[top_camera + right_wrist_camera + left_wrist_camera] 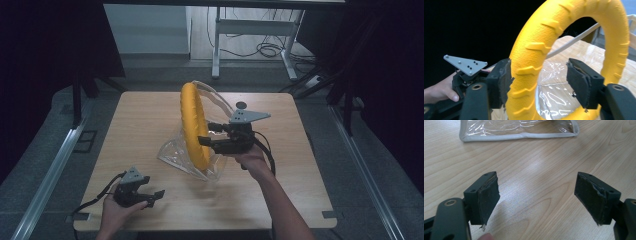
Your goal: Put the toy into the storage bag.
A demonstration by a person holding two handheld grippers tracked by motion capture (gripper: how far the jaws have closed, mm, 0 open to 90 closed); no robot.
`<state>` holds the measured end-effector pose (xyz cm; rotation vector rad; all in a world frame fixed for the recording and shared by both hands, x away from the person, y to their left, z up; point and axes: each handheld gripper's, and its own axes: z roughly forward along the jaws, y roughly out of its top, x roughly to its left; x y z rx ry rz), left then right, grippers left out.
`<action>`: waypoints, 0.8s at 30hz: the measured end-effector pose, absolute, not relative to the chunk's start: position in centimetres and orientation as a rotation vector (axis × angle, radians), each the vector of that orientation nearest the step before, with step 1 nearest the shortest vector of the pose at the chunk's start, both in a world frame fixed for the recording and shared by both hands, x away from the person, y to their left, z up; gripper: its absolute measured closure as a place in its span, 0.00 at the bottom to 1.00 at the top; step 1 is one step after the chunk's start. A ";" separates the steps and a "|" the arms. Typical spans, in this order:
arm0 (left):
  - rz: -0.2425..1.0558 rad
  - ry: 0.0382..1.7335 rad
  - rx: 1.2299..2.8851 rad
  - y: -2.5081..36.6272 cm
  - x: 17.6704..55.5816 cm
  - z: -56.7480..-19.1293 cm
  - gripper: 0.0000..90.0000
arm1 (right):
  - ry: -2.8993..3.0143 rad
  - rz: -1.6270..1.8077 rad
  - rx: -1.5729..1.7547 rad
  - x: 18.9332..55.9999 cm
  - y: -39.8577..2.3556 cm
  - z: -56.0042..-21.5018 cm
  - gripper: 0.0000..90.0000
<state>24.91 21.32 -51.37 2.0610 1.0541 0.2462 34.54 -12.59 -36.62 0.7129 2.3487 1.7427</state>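
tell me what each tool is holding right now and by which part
The left tool is open over bare table, holding nothing. The right tool straddles the yellow ring's band, one jaw inside the hole; whether it actually clamps cannot be told.

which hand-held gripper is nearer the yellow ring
Right. The right hand-held gripper is at the yellow ring, jaws open either side of its band. The left hand-held gripper rests open on the table, nearer the person.
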 end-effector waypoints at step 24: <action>0.242 1.052 2.070 21.2 24.9 -51.5 0.22 | 2.284 1.639 0.747 34.7 -15.3 -36.7 0.84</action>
